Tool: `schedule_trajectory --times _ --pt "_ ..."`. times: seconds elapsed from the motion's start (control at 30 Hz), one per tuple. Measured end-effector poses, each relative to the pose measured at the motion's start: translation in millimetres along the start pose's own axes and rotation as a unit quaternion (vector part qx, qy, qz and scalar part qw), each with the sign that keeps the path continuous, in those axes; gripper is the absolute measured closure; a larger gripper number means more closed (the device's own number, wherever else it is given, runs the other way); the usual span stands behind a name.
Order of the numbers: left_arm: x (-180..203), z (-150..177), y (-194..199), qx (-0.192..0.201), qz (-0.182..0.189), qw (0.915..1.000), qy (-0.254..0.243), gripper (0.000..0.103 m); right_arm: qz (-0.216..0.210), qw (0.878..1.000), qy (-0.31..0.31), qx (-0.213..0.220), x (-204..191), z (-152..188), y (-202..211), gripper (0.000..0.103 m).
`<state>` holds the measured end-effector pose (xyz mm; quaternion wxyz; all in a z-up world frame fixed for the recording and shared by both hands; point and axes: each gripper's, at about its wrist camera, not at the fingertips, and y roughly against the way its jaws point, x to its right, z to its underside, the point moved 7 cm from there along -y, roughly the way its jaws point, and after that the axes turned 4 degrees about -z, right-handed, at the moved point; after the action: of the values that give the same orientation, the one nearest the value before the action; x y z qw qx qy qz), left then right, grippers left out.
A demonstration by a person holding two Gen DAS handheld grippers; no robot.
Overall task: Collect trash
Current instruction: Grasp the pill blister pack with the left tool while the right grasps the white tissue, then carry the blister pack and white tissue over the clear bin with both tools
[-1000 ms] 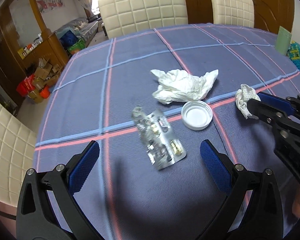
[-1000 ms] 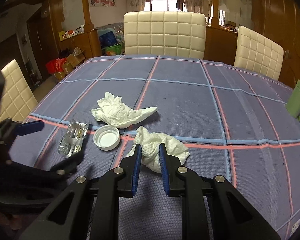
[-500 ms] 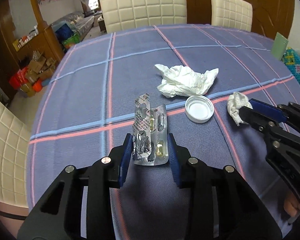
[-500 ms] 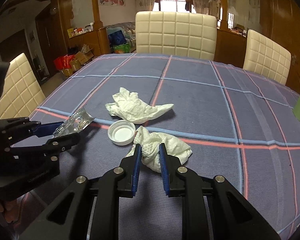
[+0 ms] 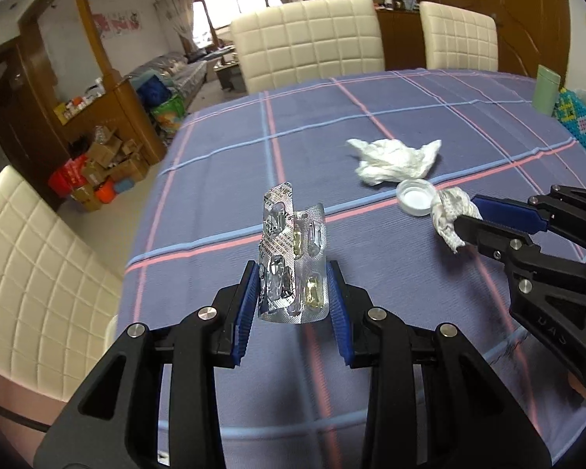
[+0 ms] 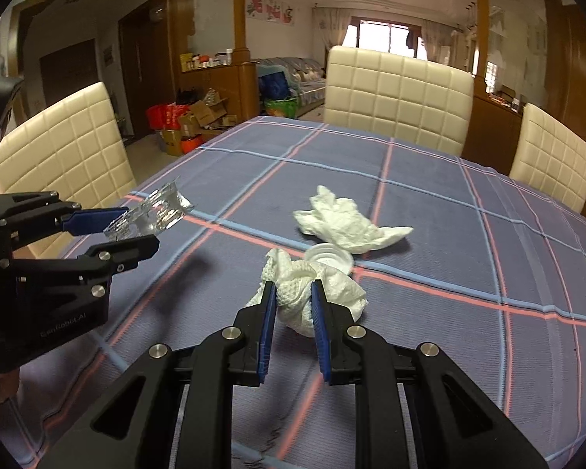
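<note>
Left gripper point(image 5: 293, 293) clamped on a crumpled silver blister pack point(image 5: 293, 265), blue pads pressing its two edges, low centre of the left wrist view; jaws just closed in from wide within the last second, pack between them and lifted clear of the surface point(image 5: 222, 179). Seen again at the left edge of the right wrist view point(image 6: 136, 226), pack jutting up and to the right from the fingertips. Right gripper point(image 6: 293, 305) nearly closed on a wadded white paper towel point(image 6: 304, 285), low centre of its own view, pads squeezing the wad from both sides; in the left wrist view at the right edge point(image 5: 468, 215), wad dangling off the tips. Just behind the wad, a white bottle cap point(image 5: 414, 197) lying open side up on the purple plaid cloth. Beyond the cap, a second crumpled white tissue point(image 6: 343, 226) loose on the surface, right of centre. Cream quilted chairs point(image 6: 398, 93) around the far edge, upper part of both frames.
</note>
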<state>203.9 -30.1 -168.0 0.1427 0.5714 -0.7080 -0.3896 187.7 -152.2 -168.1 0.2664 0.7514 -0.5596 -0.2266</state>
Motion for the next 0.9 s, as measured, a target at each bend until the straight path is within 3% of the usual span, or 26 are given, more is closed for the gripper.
schedule_trajectory --times 0.6,0.9 --pt "-82 43 38 0.019 -0.036 0.9968 0.069 0.066 -0.035 0.996 0.082 0.001 -86 -19 5 0.085" --pt "-148 83 45 0.01 -0.08 0.9901 0.115 0.066 -0.051 0.988 0.144 0.002 -151 -31 -2 0.085"
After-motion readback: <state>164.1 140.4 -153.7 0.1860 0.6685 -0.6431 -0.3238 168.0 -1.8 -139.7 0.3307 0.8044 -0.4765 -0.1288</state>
